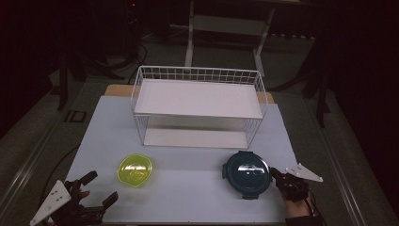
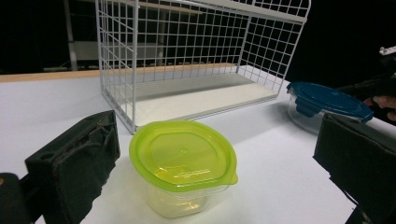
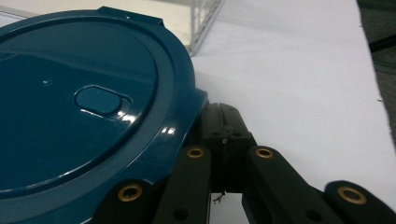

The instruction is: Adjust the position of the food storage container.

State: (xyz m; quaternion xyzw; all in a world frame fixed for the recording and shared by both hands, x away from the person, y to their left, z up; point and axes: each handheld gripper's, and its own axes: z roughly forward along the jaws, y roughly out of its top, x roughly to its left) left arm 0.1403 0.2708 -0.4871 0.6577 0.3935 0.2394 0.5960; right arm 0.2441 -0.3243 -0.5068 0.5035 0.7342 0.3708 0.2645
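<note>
We work on the blue-lidded container (image 1: 246, 173), which sits near the front right corner of the desk (image 1: 188, 188), in front of the white wire rack (image 1: 197, 106). Our right gripper (image 1: 275, 174) rests at its right rim with the jaws drawn together; in the right gripper view they meet just under the edge of the lid (image 3: 84, 107), beside a clip tab, and we cannot tell whether they pinch anything. We judge this box stiff, its glossy lid slippery, its clear body possibly glass and heavy, so a hold across the rim suits it better than the slick top. Our left gripper (image 1: 91, 192) waits at the front left corner, jaws apart, facing the yellow-lidded tub (image 2: 182, 165), which looks light and thin-walled.
</note>
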